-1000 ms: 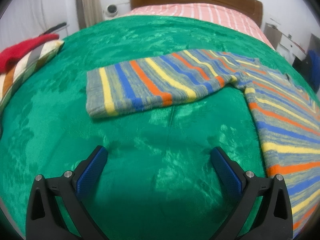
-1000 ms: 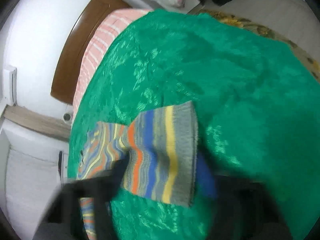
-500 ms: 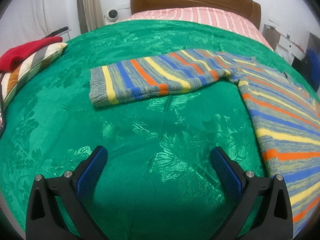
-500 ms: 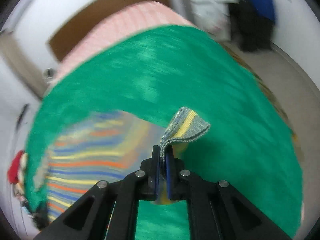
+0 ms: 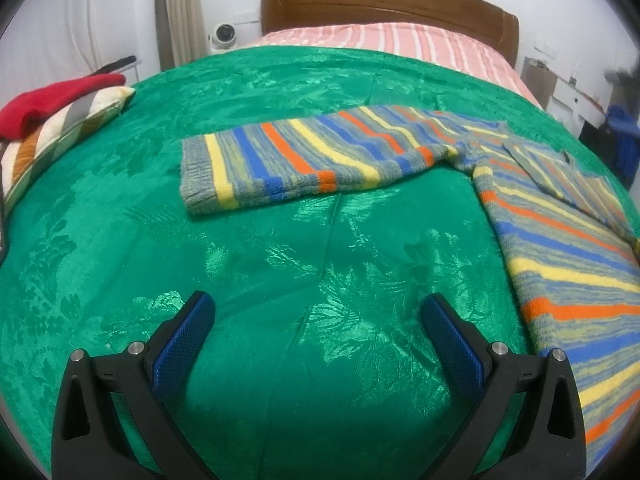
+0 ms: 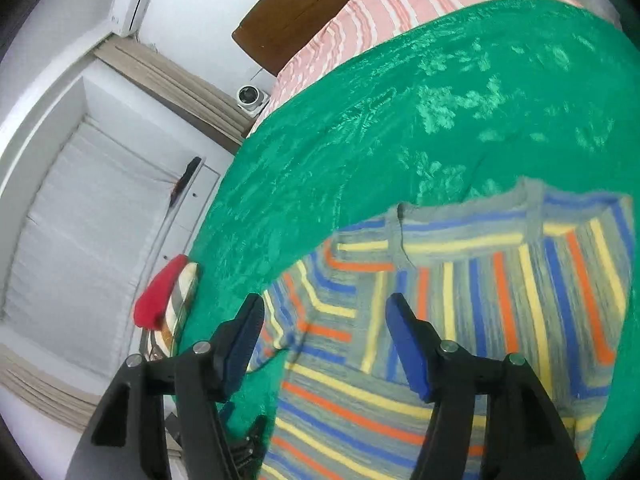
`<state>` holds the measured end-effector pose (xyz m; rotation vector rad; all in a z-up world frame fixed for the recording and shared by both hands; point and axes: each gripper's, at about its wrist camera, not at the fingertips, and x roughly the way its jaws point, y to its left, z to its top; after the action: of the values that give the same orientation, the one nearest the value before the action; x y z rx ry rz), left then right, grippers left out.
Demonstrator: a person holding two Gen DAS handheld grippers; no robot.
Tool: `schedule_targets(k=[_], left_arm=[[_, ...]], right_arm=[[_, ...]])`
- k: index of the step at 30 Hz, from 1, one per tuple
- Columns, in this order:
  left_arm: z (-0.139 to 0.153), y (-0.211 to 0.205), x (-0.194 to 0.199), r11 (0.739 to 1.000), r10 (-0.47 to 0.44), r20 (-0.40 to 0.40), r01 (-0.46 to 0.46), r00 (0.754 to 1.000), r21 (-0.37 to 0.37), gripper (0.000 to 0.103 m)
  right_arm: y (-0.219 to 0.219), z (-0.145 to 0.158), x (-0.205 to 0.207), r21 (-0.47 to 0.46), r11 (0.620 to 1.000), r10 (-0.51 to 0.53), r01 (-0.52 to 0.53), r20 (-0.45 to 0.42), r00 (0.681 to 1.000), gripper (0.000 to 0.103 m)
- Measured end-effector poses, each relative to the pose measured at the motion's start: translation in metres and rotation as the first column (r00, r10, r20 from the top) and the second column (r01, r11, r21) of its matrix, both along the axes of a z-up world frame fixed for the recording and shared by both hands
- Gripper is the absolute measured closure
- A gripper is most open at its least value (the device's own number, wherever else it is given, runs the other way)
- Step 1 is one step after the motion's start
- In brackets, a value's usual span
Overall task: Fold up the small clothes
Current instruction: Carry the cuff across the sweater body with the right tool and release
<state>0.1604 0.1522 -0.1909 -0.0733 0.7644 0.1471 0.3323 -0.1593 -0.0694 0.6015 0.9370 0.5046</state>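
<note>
The sweater [image 5: 560,216] lies flat on the bed [image 5: 280,240], right of frame; one sleeve [image 6: 560,288] already lies folded across the body, the other sleeve [image 5: 312,160] lies outstretched. Both tools, left [image 5: 318,336] and right [image 6: 324,336], gape empty.

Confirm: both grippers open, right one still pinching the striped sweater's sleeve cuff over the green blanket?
Not quite. In the right wrist view the right gripper is open and holds nothing; the striped sweater lies flat on the green blanket. The left gripper is open too.
</note>
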Motion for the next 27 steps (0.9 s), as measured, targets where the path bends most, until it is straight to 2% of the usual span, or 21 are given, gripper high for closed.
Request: schedule_targets(k=[4,7,9,14,18,22,24,27], left_arm=[[0.000,0.000,0.000,1.000,0.001,-0.001,-0.001,1.000,0.005,0.000],[0.000,0.000,-0.001,1.000,0.001,-0.001,-0.001,1.000,0.005,0.000],[0.000,0.000,0.000,1.000,0.001,-0.001,-0.001,1.000,0.005,0.000],[0.000,0.000,0.000,1.000,0.001,-0.001,-0.001,1.000,0.006,0.000],[0.000,0.000,0.000,1.000,0.001,-0.001,-0.001,1.000,0.006,0.000],[0.001,0.000,0.000,1.000,0.002,0.000,-0.002,1.000,0.007,0.000],[0.001,0.000,0.000,1.000,0.002,-0.001,-0.002,1.000,0.007,0.000],[0.001,0.000,0.000,1.000,0.002,-0.001,-0.002,1.000,0.007,0.000]], right_arm=[[-0.042,-0.015,-0.022,-0.080,0.996,-0.049,0.047,-0.021,0.999,0.039],[-0.087,-0.028,-0.050,-0.217,0.969,-0.119,0.117,0.004,0.993,0.039],[-0.120,-0.042,-0.079,-0.345,0.921,-0.172,0.180,0.052,0.984,0.039],[-0.177,-0.072,-0.139,-0.512,0.814,-0.245,0.276,0.128,0.961,0.039],[-0.207,-0.078,-0.193,-0.546,0.760,-0.307,0.353,0.178,0.935,0.039],[-0.217,-0.091,-0.230,-0.576,0.693,-0.355,0.433,0.250,0.901,0.028],[-0.222,-0.101,-0.232,-0.573,0.698,-0.364,0.429,0.232,0.902,0.027],[-0.225,-0.111,-0.224,-0.567,0.714,-0.350,0.411,0.220,0.911,0.015]])
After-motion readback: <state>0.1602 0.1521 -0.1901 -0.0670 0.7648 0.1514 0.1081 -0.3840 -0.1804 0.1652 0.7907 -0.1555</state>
